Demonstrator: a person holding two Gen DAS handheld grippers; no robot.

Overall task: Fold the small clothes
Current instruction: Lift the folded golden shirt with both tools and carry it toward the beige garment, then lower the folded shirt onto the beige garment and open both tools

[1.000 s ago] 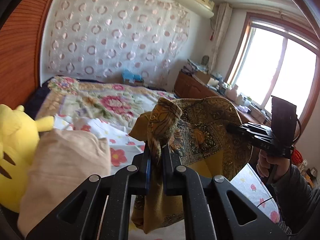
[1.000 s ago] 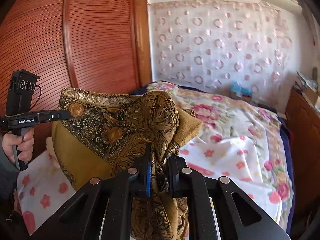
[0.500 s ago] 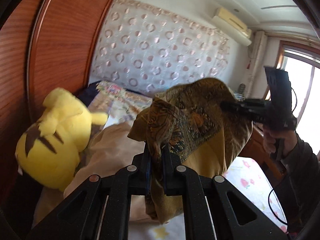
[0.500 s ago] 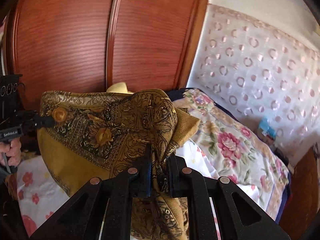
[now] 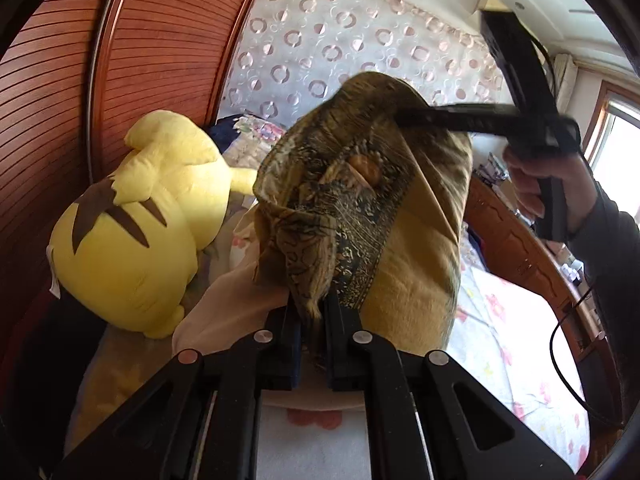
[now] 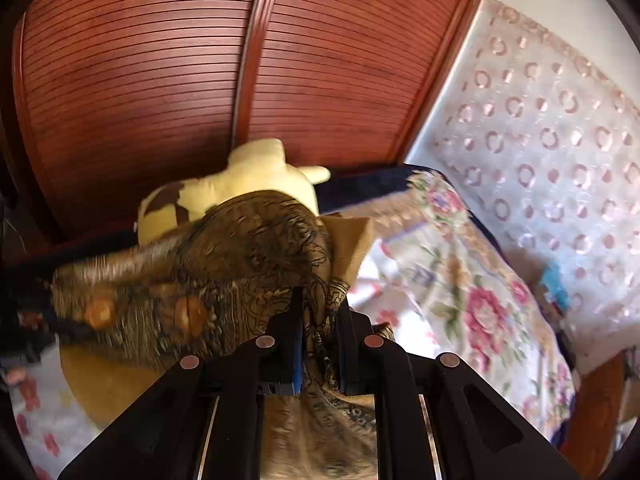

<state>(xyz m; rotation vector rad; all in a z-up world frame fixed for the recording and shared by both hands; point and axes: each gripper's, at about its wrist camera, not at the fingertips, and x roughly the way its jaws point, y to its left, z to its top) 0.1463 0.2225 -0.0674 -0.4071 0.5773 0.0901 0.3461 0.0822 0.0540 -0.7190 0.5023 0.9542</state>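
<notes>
Left wrist view: left gripper (image 5: 310, 320) is clamped on a bunched corner of the gold patterned cloth (image 5: 360, 208), fabric pinched tight btwn its two fingers. The cloth hangs in the air above the bed (image 5: 520, 360), spread upward and to the right, dark paisley border w/ an orange flower, plain mustard side showing lower right. At the top the right gripper (image 5: 400, 118) reaches in from the right and bites the cloth's upper edge; its tips are buried in fabric and a bit blurred. The person's right hand (image 5: 552, 184) wraps its handle. Yellow plush toy (image 5: 136, 232) lies left of the cloth against the wooden wardrobe (image 5: 80, 80), a beige pillow (image 5: 232, 304) just below it. Circle-print curtain (image 5: 360, 40) behind.

Right wrist view: right gripper (image 6: 318, 312) is closed on a fold of the same cloth (image 6: 224, 280), which bulges up over the fingers and trails left, motion-blurred. Left gripper sits at the far left edge, too dark and smeared to read there. Plush toy (image 6: 248, 180) behind the cloth, wardrobe (image 6: 200, 60) above, floral bedspread (image 6: 460, 288) to the right.
</notes>
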